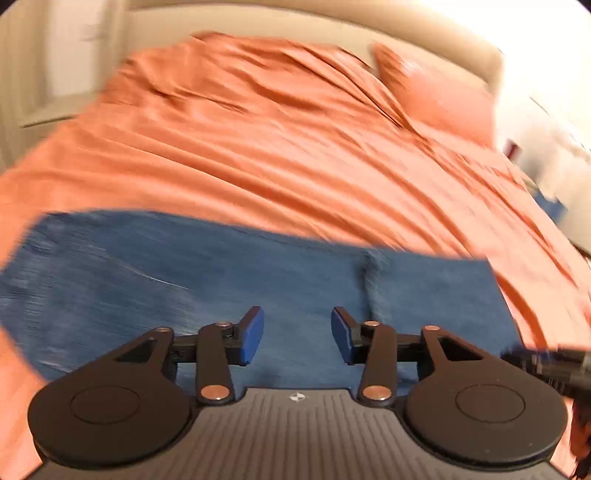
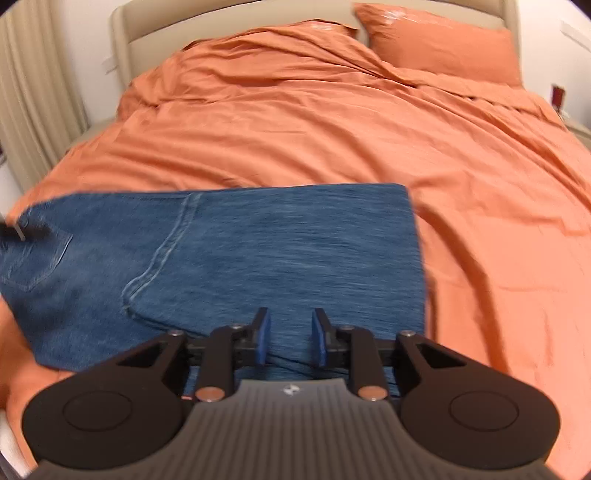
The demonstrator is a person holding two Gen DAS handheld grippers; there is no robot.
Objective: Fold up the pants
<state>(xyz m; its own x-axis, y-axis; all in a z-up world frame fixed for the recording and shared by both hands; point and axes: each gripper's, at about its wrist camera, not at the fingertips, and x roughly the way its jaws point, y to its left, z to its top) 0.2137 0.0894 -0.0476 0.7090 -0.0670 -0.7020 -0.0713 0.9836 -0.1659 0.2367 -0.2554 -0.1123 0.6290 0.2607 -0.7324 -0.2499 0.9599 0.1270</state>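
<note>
Nearest the lens in each view is the tool itself. Low in the left wrist frame, the left gripper (image 1: 297, 336) has its jaws about half apart, with nothing between the blue pads. At the bottom centre of the right wrist frame, the right gripper (image 2: 290, 338) has its jaws at a narrow gap, also holding nothing. Denim shows through both gaps, but I read it as lying beneath the pads, not pinched.

By size, the bed (image 2: 480, 184) comes first, its rumpled orange cover filling most of both frames. A matching pillow (image 2: 439, 44) sits at the upper right against a beige headboard (image 2: 147, 33).

Next, the pants (image 2: 277, 251) lie as a blue denim slab across the lower half of the right wrist frame. Their long axis runs left to right. A back pocket (image 2: 40, 258) sits at the far left and a straight folded edge at the right. They look already doubled over once.

Both grippers sit at the near long edge of the pants. The right one is closer to the folded end, so it seems better placed to lift that end toward the pocket side for another fold.

No containers are in view.
</note>
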